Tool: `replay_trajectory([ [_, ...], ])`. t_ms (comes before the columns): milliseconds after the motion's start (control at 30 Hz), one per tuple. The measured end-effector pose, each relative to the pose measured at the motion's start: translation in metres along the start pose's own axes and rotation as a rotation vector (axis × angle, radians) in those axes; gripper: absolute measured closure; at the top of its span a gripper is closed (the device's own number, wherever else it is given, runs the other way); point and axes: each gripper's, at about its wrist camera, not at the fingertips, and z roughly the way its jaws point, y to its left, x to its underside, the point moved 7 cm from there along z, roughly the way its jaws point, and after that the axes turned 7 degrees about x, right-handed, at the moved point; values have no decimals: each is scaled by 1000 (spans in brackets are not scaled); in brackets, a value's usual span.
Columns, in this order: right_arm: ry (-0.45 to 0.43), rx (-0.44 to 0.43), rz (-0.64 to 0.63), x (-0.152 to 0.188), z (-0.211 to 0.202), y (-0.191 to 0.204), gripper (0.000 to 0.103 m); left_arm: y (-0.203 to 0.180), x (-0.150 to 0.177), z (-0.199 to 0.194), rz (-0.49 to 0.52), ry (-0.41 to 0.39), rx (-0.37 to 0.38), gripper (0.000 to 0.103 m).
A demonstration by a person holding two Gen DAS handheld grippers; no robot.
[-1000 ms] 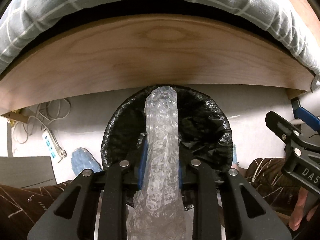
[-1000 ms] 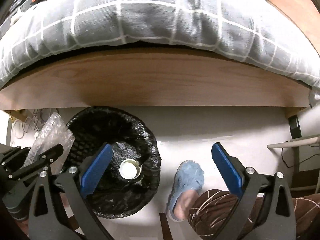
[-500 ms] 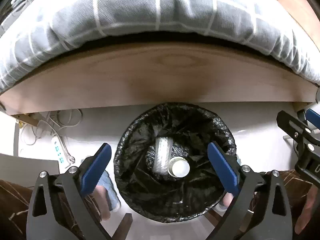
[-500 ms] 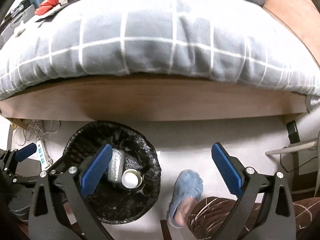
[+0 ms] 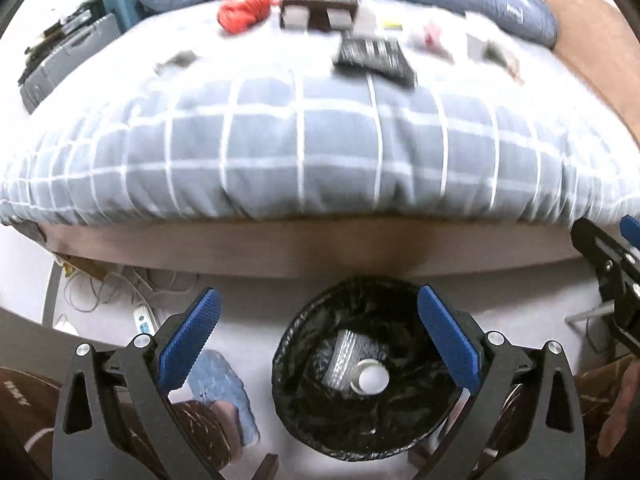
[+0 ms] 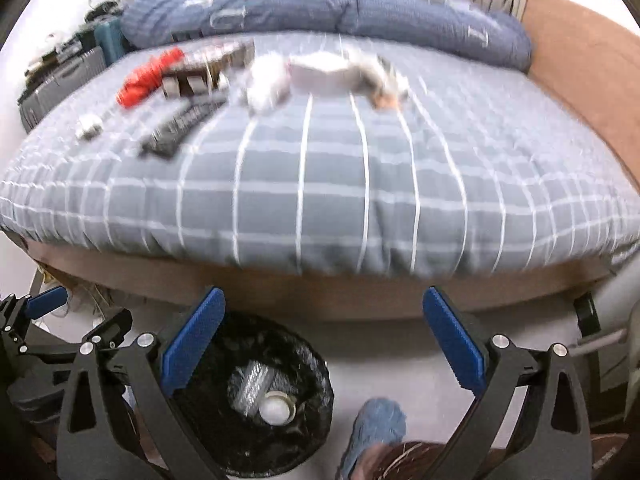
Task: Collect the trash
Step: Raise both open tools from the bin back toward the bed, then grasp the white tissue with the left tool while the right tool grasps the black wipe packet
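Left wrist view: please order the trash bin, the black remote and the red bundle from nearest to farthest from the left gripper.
From the left gripper:
1. Trash bin, on the floor just below, between the fingers.
2. Black remote, up on the bed, right of centre.
3. Red bundle, farther back on the bed, left.

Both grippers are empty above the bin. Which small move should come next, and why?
Probably reach the left gripper forward to the bed. The bubble wrap already lies in the trash bin, both grippers are open, and small items like the red bundle remain there.
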Motion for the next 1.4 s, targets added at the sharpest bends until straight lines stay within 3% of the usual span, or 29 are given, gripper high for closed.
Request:
replay_trajectory([
  [267,-116,4,-10,-30,-29,2,8,4,-39,-44,7,-128,23,6],
  [367,-155,-6,-17,-41,-37,3,8,4,-51,-53,17,-156,65,6],
  [633,-236,-55,3,-71,-49,10,8,17,-78,-73,42,-233,43,6],
  [1200,-267,-82,-10,-121,-23,39,8,84,-136,-68,-38,-289,2,6],
  [1400,-230,-120,-14,-137,2,64,8,117,-152,-51,-80,-277,-25,6],
])
